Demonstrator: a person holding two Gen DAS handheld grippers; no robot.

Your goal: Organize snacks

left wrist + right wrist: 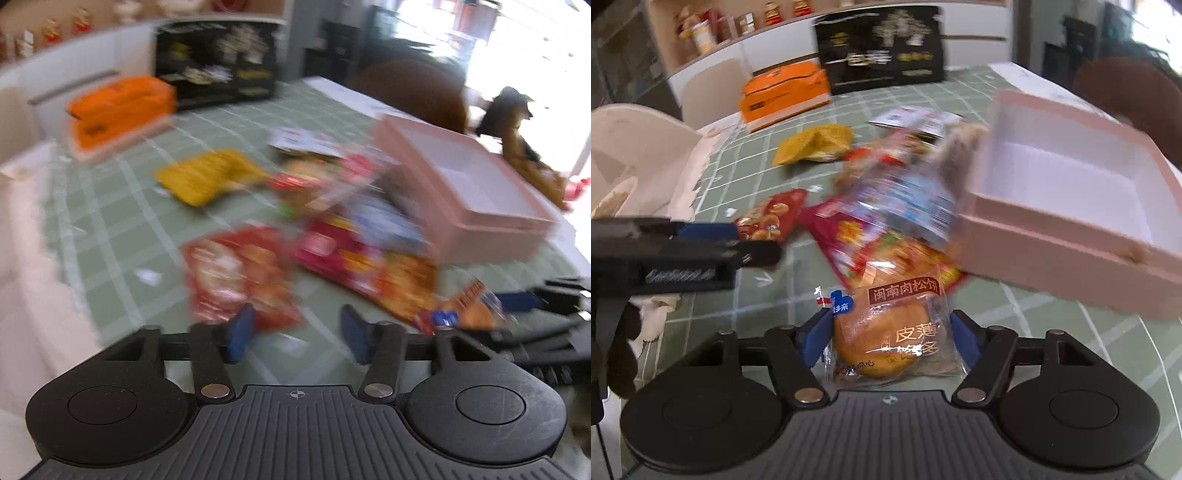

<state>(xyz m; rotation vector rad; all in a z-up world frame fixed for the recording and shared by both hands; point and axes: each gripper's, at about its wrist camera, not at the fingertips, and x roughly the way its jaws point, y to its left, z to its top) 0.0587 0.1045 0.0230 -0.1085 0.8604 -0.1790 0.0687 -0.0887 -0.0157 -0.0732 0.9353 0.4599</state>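
A heap of snack packets (886, 206) lies on the green checked tablecloth next to an open pink box (1052, 258). In the right wrist view my right gripper (890, 338) has its blue pads against both sides of a clear packet with a round golden pastry (882, 339), low over the cloth. In the blurred left wrist view my left gripper (297, 332) is open with bare cloth between its fingers; its left pad overlaps the edge of a red snack bag (240, 273). The same pastry packet (469, 306) shows at that view's right.
A yellow bag (812, 144) lies apart toward the back. An orange box (783, 96) and a black gift box (879, 48) stand at the table's far end. A white chair (635, 155) is at the left edge, and my left gripper (753, 243) reaches in from the left.
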